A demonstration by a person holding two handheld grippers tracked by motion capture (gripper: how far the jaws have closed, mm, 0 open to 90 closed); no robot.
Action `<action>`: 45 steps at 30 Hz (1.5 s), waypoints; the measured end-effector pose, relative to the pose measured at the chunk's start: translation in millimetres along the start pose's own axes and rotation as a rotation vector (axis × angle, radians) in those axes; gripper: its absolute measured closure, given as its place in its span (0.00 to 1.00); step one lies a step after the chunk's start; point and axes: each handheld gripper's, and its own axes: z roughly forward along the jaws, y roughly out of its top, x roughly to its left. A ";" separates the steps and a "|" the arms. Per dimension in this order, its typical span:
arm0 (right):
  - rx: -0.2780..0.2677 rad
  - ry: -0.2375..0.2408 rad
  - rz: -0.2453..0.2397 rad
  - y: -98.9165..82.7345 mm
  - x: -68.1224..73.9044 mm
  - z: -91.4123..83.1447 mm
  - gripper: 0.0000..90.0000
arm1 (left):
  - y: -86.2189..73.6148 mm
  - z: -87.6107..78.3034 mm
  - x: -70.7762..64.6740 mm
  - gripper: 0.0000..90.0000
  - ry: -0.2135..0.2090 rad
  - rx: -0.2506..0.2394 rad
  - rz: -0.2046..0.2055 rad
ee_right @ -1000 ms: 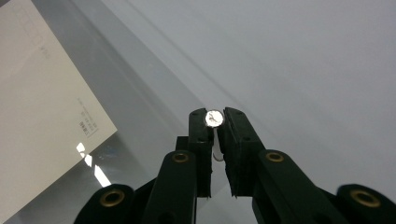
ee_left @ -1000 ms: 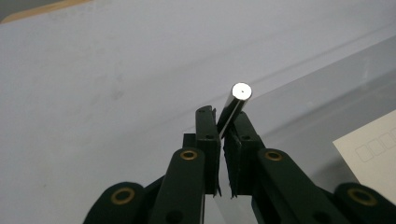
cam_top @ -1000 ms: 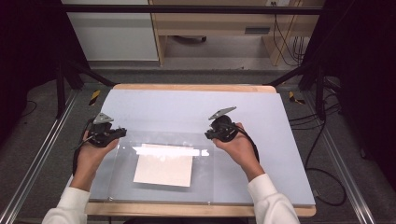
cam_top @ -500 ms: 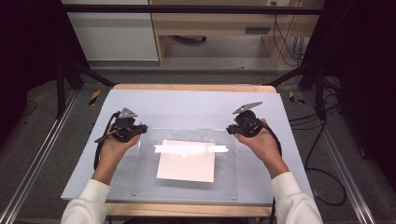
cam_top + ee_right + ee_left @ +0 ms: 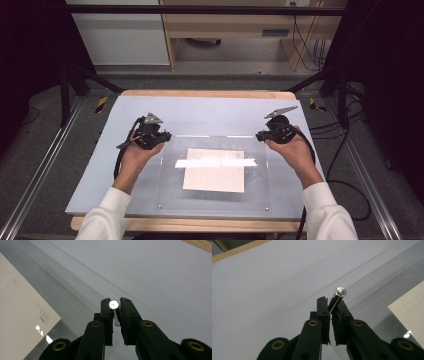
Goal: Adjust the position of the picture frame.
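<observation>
The high view is looking forward and down from above the person's side, taking in the whole table [image 5: 200, 107] from its near edge to its far edge and the floor beyond. The left gripper view is sitting close behind its own jaws, facing the table's far left corner, low over the clear sheet [image 5: 387, 282]. The right gripper view is sitting just as close, facing the far right corner. All three are sharing that sheet and the paper [image 5: 215, 170] beneath it.
</observation>
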 end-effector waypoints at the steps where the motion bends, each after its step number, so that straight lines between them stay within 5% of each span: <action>1: 0.001 0.005 0.002 0.8 -0.7 1.6 0.91 | 0.4 1.4 1.2 0.93 0.002 0.007 0.004; 11: 0.018 0.006 0.026 5.7 -13.5 36.4 0.90 | -2.2 25.1 15.7 0.93 0.014 0.036 -0.024; 45: 0.028 -0.020 0.083 -2.5 -12.6 69.2 0.91 | -11.4 48.6 24.1 0.94 0.074 0.078 -0.057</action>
